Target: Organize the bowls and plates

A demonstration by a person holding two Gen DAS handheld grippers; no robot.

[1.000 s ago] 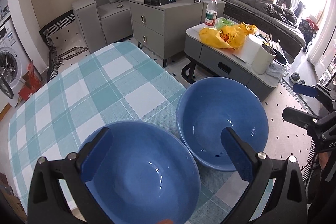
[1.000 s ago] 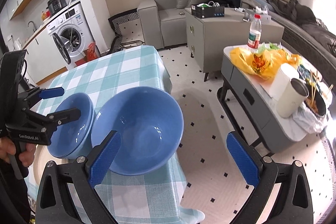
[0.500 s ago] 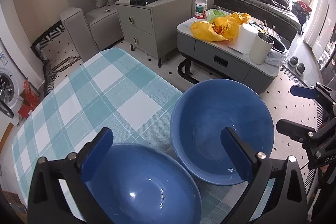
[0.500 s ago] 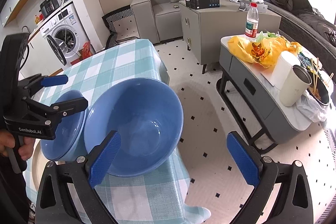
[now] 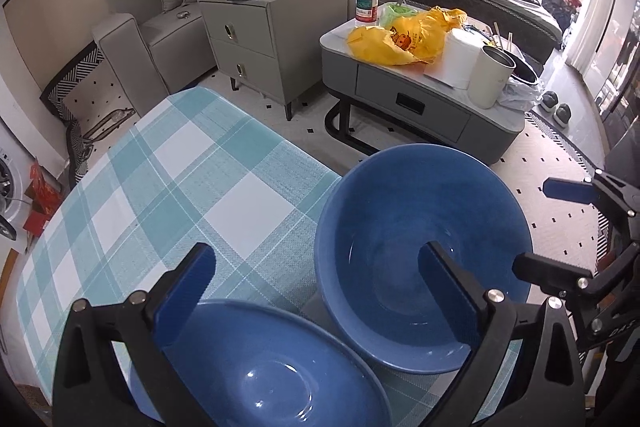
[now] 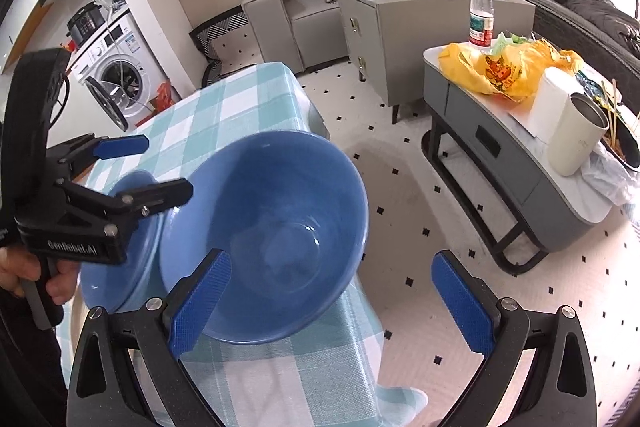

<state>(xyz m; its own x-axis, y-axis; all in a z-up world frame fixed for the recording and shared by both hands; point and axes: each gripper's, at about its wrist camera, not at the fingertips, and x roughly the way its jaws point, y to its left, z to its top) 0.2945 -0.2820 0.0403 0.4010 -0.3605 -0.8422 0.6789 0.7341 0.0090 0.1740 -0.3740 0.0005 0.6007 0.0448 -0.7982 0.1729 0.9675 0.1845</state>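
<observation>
Two blue bowls sit side by side on a teal-and-white checked tablecloth (image 5: pixel 224 195). The larger bowl (image 5: pixel 420 255) (image 6: pixel 272 227) is at the table's right corner and looks tipped. The other bowl (image 5: pixel 272 367) (image 6: pixel 132 259) is just to its left. My left gripper (image 5: pixel 316 291) (image 6: pixel 148 169) hovers open above both bowls, holding nothing. My right gripper (image 6: pixel 330 303) (image 5: pixel 556 227) is open at the larger bowl's near side. Its left finger (image 6: pixel 200 303) overlaps that rim, and its right finger (image 6: pixel 460 303) is over the floor. I cannot tell whether it touches the bowl.
The table edge drops off right beside the larger bowl to a dotted floor (image 6: pixel 400 163). A grey coffee table (image 6: pixel 500 155) with a yellow bag, a bottle and a cup stands beyond. A grey cabinet (image 5: pixel 260 39) and a sofa are farther back. A hand (image 6: pixel 24 275) holds the left gripper.
The right gripper has closed in on the larger bowl, its left finger now over the near rim. The left gripper has shifted, so the near bowl sits lower in its view.
</observation>
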